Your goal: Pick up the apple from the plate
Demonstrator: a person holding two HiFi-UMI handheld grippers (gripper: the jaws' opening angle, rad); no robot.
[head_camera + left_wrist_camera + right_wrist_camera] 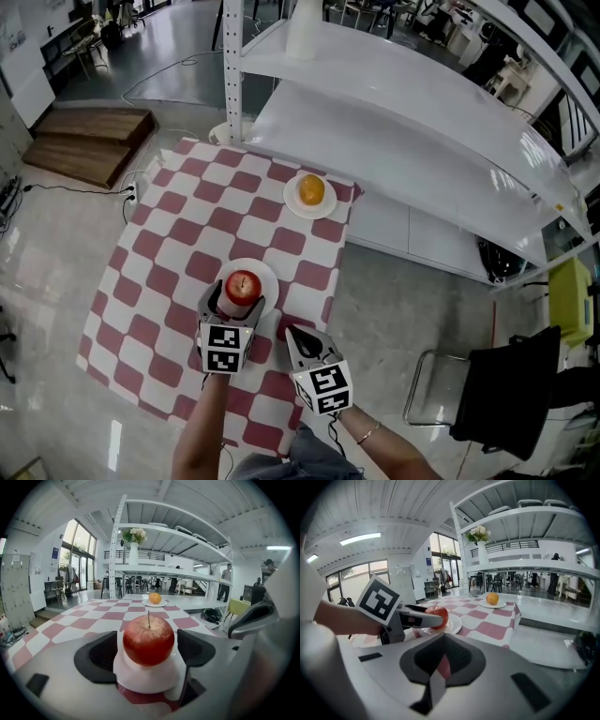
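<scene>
Head view: apple [243, 285] on plate [271, 278]

We identify one table, covered by a red-and-white checked cloth [159, 262], at centre left of the head view. Two white plates lie directly on the cloth. The near plate [272, 281] sits at lower centre and the far plate [292, 199] at the cloth's upper right corner, well apart.

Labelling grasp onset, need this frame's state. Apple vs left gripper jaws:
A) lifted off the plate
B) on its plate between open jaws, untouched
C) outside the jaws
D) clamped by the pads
B: the left gripper view shows the apple resting on the plate, with the left gripper jaws spread and a gap either side.
</scene>
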